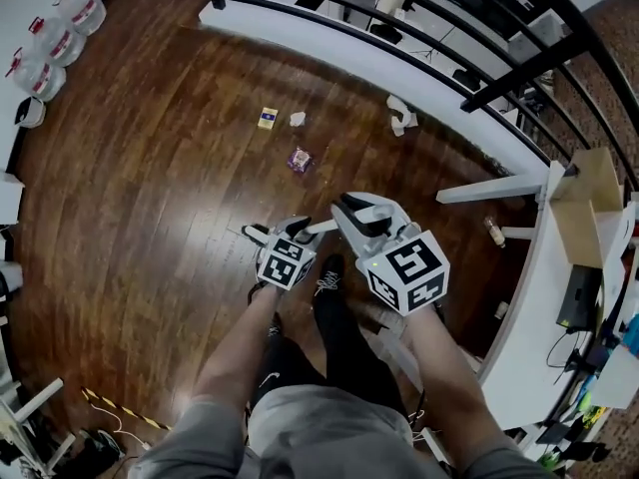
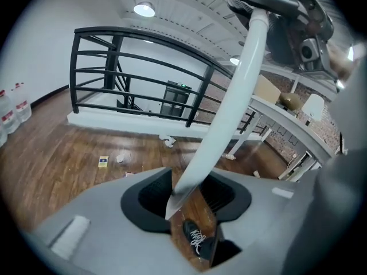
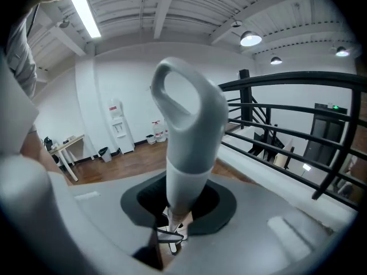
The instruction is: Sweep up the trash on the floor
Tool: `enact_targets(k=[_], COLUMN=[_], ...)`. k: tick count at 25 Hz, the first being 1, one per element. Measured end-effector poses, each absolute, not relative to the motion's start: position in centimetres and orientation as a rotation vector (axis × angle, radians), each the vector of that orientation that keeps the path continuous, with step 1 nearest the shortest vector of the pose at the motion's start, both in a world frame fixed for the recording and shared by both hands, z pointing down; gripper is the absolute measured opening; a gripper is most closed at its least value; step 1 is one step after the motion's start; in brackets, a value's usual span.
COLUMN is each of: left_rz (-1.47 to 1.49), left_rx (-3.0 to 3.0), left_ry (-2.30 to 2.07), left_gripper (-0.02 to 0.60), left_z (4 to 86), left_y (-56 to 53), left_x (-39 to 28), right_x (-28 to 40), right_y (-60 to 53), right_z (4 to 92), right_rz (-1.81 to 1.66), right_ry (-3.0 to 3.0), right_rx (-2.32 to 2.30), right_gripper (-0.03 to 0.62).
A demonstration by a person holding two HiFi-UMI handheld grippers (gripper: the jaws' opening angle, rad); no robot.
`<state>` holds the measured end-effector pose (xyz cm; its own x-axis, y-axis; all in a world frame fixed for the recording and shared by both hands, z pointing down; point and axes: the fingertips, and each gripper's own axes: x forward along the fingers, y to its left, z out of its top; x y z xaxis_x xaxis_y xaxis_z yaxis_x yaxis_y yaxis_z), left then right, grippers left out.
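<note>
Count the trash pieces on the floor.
4: a yellow packet, a white scrap beside it, a purple wrapper nearer the person, crumpled white paper by the railing. A small thing by the table leg may be a fifth.

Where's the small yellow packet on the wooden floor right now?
Head view, upper centre: the small yellow packet lies just left of a white paper scrap, beyond the purple wrapper.

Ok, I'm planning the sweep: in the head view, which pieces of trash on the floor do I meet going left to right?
Yellow packet → purple wrapper → crumpled white paper → small tan piece.
</note>
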<state>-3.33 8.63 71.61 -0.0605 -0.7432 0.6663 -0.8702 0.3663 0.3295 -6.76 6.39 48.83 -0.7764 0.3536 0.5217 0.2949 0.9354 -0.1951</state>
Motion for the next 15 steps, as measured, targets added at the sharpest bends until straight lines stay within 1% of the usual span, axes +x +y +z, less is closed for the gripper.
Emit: enact_targets(k=[10, 15], left_rz=[0.225, 0.240], left_rx=[1.551, 1.624], left_ry=[-1.770, -1.740], left_gripper=[0.150, 0.150], left_z=[70.9, 70.0], left_y=[-6.4, -12.1], left_x=[-6.4, -7.3], right_x=[-9.3, -9.7], right_y=[-8.4, -13.4], right_z=[48.0, 47.0], right_rz=[0.149, 0.138], right_ry=[-2.568, -2.592], right_rx=[-0.270, -0.196], right_gripper=[0.061, 0.061])
